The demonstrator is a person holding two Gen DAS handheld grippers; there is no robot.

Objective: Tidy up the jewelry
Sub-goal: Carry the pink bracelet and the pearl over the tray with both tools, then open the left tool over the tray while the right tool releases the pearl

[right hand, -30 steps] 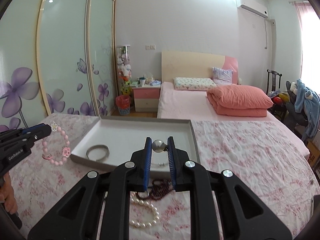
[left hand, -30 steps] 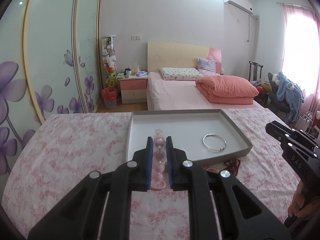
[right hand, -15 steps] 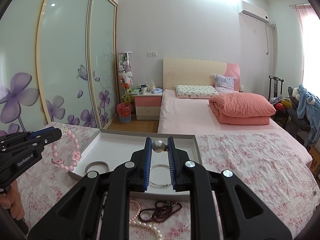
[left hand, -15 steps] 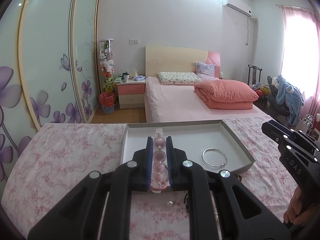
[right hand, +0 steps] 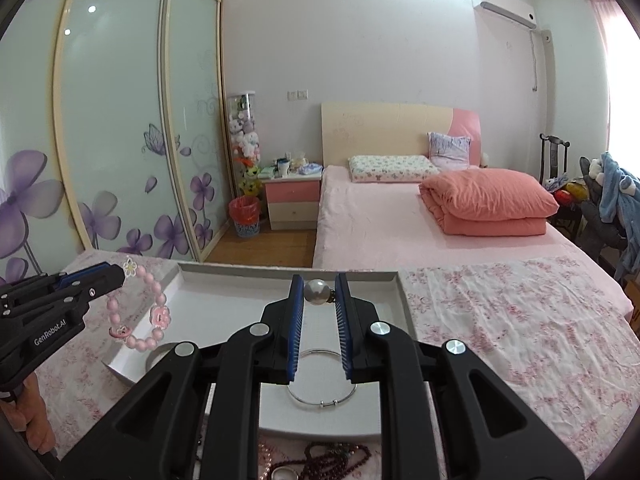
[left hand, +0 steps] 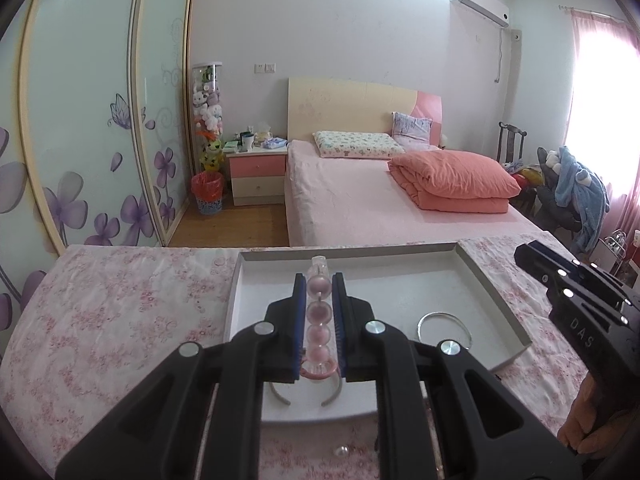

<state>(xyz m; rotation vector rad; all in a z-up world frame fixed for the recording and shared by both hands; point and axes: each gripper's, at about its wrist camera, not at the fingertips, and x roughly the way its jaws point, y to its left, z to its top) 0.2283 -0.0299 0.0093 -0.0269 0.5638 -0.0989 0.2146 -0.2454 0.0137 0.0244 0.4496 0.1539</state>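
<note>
My left gripper (left hand: 319, 280) is shut on a pink bead bracelet (left hand: 319, 312) and holds it over the near left part of a shallow grey tray (left hand: 496, 304). From the right wrist view the bracelet (right hand: 140, 312) hangs from the left gripper (right hand: 116, 276) above the tray's left wall (right hand: 140, 340). My right gripper (right hand: 318, 282) is shut on a pearl earring (right hand: 317, 291) over the tray. In the tray lie a thin silver bangle (right hand: 322, 380), also in the left wrist view (left hand: 442, 326), and a wider silver cuff (left hand: 306, 394).
The tray sits on a pink floral cloth (right hand: 500, 320). Dark red bead strands (right hand: 332, 460) lie on the cloth in front of the tray. A loose pearl (left hand: 342, 451) lies near the front edge. A bed (right hand: 400, 216) and a nightstand (right hand: 294, 200) stand beyond.
Both grippers have risen and moved forward over the tray with their pieces. The tray now lies under the fingers, and the silver cuff shows below the left gripper.
</note>
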